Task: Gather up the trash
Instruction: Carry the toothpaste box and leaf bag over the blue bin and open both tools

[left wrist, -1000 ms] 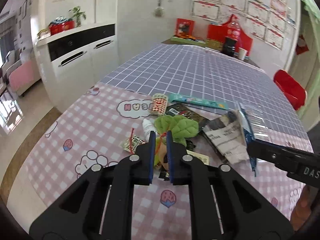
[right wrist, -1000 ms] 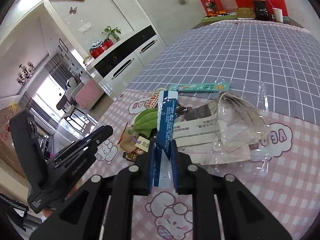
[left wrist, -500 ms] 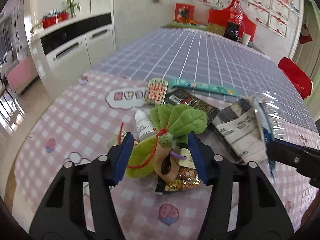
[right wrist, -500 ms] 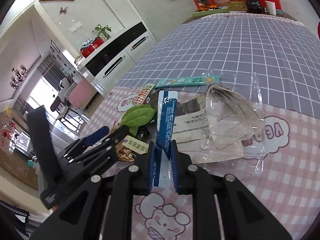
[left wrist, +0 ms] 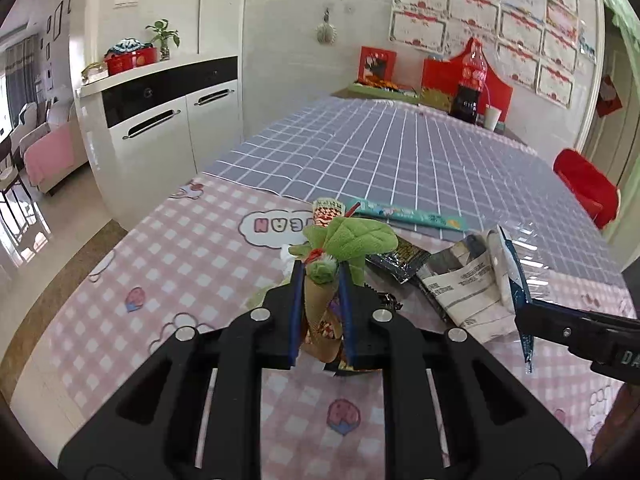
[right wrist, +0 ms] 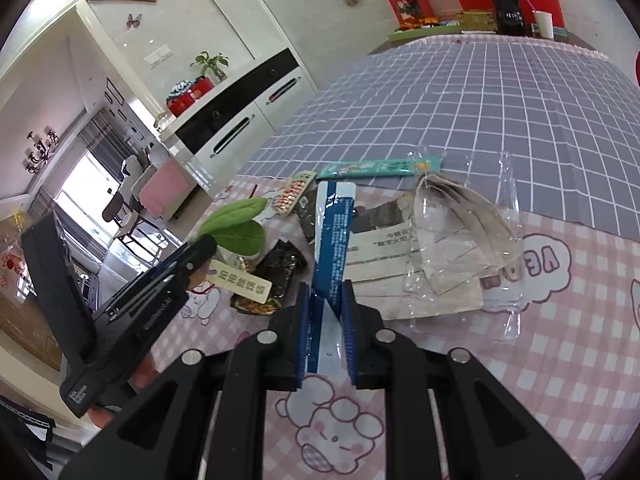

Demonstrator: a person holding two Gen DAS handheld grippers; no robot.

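Across the near, pink-checked end of the table (left wrist: 168, 264), the trash is lying in one loose heap, and both grippers are working at it. Beyond the heap the grey grid cloth (left wrist: 400, 160) is running bare toward the far wall, giving plenty of open room. The clear plastic bag (right wrist: 464, 240) is sprawling over a printed paper sack (right wrist: 384, 276), its far side hard to trace against the cloth. The left gripper (left wrist: 320, 276) has just been closing its jaws, and they are now pinching the tan stem of a plush leaf sprig (left wrist: 348, 236) between the blue pads; the sprig's lower end is disappearing behind the fingers. From the right wrist view its paper tag (right wrist: 240, 285) is dangling over a dark snack wrapper (right wrist: 280, 268). The right gripper (right wrist: 326, 300) is clamping a blue-and-white sachet (right wrist: 334, 228), which is standing up out of the narrow gap. A teal strip packet (right wrist: 380, 167) is lying at the seam of the two cloths, just beside a small red-patterned packet (right wrist: 294, 196).
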